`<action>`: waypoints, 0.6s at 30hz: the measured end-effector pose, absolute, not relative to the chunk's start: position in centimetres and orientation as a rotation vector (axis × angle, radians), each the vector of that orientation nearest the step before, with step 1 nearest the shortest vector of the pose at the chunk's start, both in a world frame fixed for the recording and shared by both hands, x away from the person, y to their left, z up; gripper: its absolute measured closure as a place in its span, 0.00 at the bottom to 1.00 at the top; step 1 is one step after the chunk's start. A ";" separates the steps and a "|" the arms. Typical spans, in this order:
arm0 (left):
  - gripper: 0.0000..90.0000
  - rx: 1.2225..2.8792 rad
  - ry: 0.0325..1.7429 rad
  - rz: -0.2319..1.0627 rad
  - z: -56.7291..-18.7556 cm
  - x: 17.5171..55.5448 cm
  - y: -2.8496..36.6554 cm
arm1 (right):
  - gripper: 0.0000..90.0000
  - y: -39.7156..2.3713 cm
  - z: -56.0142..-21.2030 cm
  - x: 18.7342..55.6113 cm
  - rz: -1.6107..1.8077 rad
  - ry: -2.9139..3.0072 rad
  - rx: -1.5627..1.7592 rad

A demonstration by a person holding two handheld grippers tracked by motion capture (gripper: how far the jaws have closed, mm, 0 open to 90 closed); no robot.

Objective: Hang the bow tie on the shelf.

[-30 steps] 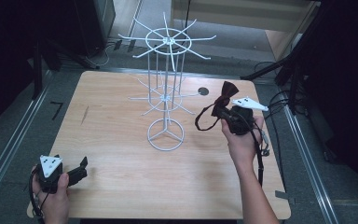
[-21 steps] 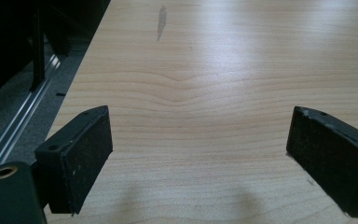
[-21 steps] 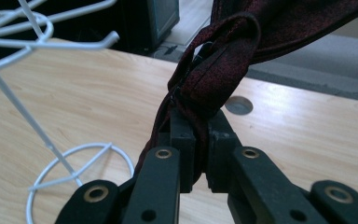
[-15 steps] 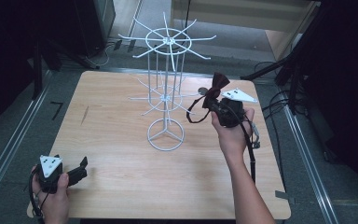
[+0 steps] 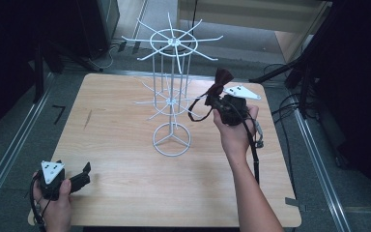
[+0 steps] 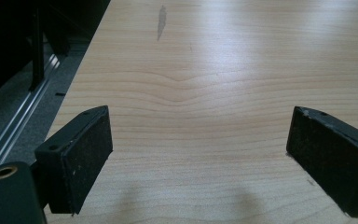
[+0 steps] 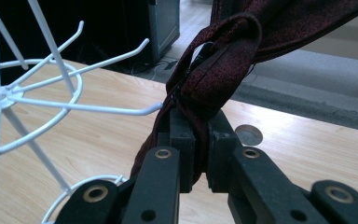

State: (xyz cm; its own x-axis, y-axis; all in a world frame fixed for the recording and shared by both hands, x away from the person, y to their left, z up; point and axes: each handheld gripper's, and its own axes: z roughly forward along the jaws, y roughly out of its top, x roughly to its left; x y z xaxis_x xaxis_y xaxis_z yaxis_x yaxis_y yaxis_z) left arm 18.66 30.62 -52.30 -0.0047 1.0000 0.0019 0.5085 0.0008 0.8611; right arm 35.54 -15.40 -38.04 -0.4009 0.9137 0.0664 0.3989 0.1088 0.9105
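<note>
- Wooden desk (image 5: 125, 193) in the high view carries one white wire rack (image 5: 172, 96); the right claw (image 5: 212, 100) is held just right of it, the left claw (image 5: 84, 174) low at the near left corner, open board ahead.
- Left gripper view: left claw (image 6: 200, 154) spread wide over bare desk (image 6: 205, 70), whose edge lies at its left.
- Right gripper view: right claw (image 7: 200, 135) pinches one dark red bow tie (image 7: 223, 60); a rack (image 7: 37, 93) prong tip sits just left of it.

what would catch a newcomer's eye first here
The tall white wire rack at the table's middle, its hooked arms fanning out. Next, the dark red bow tie clamped in the right gripper right beside a lower arm's tip. The left gripper rests open at the near left corner.
</note>
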 end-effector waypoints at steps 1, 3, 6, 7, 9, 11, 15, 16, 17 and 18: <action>0.08 1.589 1.594 0.912 -52.3 18.7 30.6 | 0.94 -15.4 -38.0 35.6 1.266 1.859 1.275; 0.08 1.588 1.594 0.912 -52.3 18.7 30.6 | 0.94 -15.4 -37.8 35.7 1.269 1.849 1.274; 0.08 1.588 1.595 0.912 -52.3 18.7 30.6 | 0.94 -15.4 -37.6 35.8 1.271 1.842 1.276; 0.08 1.588 1.595 0.912 -52.3 18.7 30.6 | 0.94 -15.4 -37.6 35.8 1.271 1.842 1.276; 0.08 1.591 1.594 0.912 -52.3 18.7 30.6 | 0.94 -15.5 -37.4 35.9 1.275 1.828 1.280; 0.08 1.589 1.595 0.911 -52.3 18.7 30.6 | 0.94 -15.5 -37.3 35.9 1.276 1.826 1.283; 0.08 1.592 1.592 0.909 -52.3 18.7 30.7 | 0.94 -15.7 -37.1 35.9 1.275 1.815 1.284; 0.08 1.593 1.592 0.909 -52.3 18.7 30.7 | 0.94 -15.8 -37.0 35.9 1.274 1.804 1.290; 0.08 1.593 1.593 0.909 -52.3 18.7 30.7 | 0.94 -15.8 -36.9 35.8 1.276 1.803 1.289; 0.08 1.592 1.593 0.909 -52.3 18.7 30.7 | 0.94 -15.8 -36.9 35.7 1.276 1.800 1.286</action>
State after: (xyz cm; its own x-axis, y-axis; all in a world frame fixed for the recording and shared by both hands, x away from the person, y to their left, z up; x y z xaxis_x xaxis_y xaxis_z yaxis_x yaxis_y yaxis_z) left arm 18.66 30.68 -52.29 -0.0013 1.0000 0.0020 0.5104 -0.0010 0.8599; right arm 35.75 -15.83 -36.90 -0.3676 0.9273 0.0703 0.3738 0.0781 0.9242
